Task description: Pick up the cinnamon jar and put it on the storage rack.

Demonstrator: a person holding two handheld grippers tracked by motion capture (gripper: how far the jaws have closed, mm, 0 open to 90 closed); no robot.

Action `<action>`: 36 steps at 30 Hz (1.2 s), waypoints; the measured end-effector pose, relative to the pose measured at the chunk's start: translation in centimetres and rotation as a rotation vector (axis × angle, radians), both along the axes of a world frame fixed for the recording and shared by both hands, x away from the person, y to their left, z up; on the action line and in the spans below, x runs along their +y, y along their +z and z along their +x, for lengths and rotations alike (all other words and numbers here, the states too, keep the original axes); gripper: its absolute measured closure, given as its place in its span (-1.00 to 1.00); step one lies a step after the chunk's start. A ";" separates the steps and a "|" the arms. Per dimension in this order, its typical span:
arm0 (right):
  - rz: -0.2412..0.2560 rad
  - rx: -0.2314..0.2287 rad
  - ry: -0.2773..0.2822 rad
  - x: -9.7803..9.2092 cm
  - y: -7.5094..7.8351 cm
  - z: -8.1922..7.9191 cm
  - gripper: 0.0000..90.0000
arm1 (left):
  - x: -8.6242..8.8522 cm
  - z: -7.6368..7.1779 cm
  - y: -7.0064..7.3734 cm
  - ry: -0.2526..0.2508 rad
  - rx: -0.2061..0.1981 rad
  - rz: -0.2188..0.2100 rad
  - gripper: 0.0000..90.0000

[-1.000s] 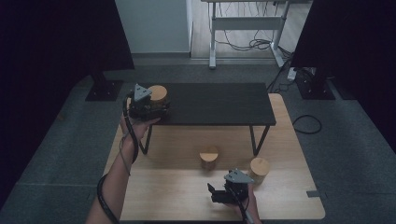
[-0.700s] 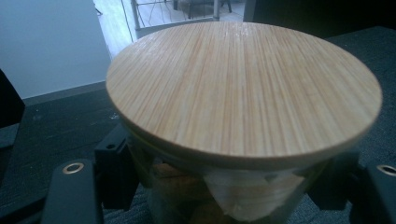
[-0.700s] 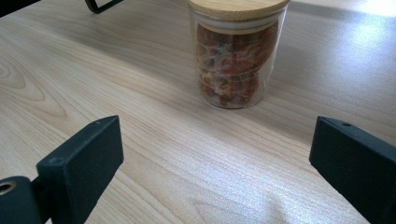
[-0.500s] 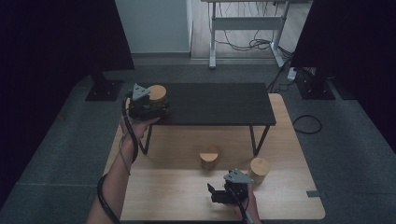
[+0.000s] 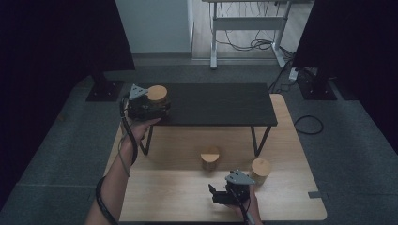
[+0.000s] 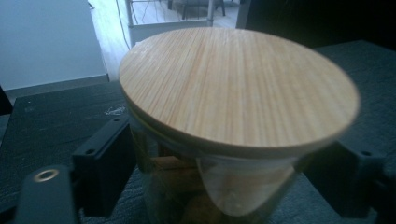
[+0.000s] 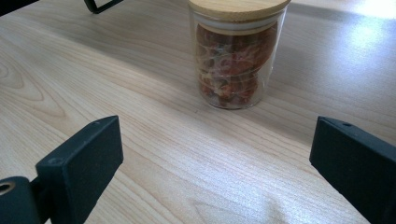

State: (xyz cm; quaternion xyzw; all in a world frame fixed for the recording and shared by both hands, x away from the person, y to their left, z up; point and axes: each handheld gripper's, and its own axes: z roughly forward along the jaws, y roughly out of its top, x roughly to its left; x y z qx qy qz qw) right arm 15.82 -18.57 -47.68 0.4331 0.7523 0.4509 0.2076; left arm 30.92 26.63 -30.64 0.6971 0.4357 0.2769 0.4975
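A glass jar with a round bamboo lid (image 6: 233, 84) stands at the left end of the low black table (image 5: 220, 103). My left gripper (image 6: 224, 186) is shut on its glass body, one black jaw against each side. From above, the same jar (image 5: 157, 93) and left gripper (image 5: 158, 106) sit at the table's left edge, held by a hand. My right gripper (image 7: 224, 172) hovers open over the wooden tabletop (image 7: 140, 116), nothing between its jaws. A lidded jar of reddish-brown pieces (image 7: 236, 60) stands a short way ahead of it. The right gripper (image 5: 215, 193) is near the front edge.
Two bamboo-lidded jars stand on the wooden table, one in the middle (image 5: 210, 157) and one to the right (image 5: 260, 168). The black table's legs (image 5: 256, 140) come down behind them. Dark stands and cables lie on the grey floor (image 5: 309, 124) around it.
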 end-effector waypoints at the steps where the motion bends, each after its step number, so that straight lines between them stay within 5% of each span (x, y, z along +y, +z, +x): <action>1: 0.000 0.000 -0.001 0.0 0.0 0.0 -0.96 | 0.0 -0.1 0.1 -0.001 0.002 0.002 -0.72; 26: 0.001 -0.009 -0.003 0.1 0.3 -0.2 -0.96 | 0.1 -2.9 -0.2 0.043 -0.010 0.018 -0.80; 36: -0.007 -0.003 0.007 0.3 0.1 0.1 -0.96 | 2.1 -5.5 -1.8 0.061 -0.022 -0.041 -0.81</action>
